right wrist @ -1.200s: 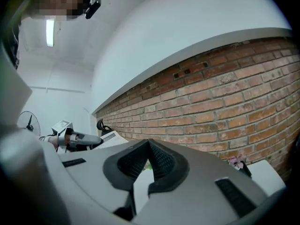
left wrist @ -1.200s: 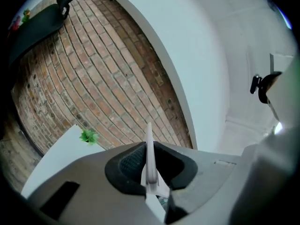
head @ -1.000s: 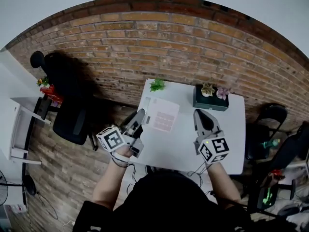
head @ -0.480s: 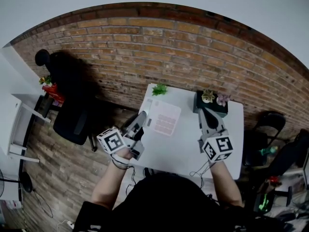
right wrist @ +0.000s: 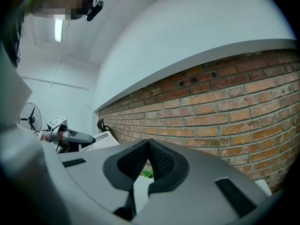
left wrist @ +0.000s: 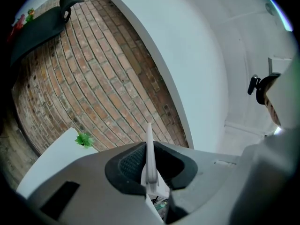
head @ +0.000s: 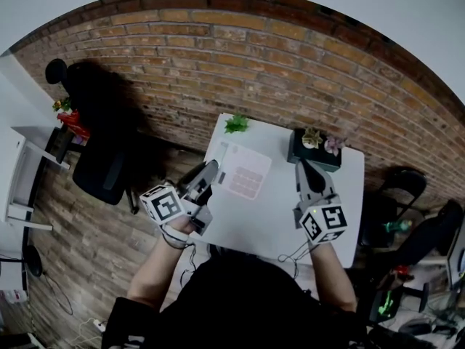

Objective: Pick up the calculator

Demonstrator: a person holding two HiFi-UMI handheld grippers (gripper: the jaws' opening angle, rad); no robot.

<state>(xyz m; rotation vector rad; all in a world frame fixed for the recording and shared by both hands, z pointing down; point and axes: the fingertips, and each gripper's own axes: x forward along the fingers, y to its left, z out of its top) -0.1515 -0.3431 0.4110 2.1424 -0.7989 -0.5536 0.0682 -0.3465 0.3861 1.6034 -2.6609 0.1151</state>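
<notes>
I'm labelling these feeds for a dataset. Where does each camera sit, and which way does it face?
Head view: on the person's head, facing steeply down at the table; shows both arms, left tongs holding the calculator, right tongs.
Left gripper view: rides the left tongs, facing the brick wall; shows its own jaws shut on the calculator's edge.
Right gripper view: rides the right tongs, facing the wall; shows its own shut jaws, with the left tongs at left.
Shared: all three see the plant.
</notes>
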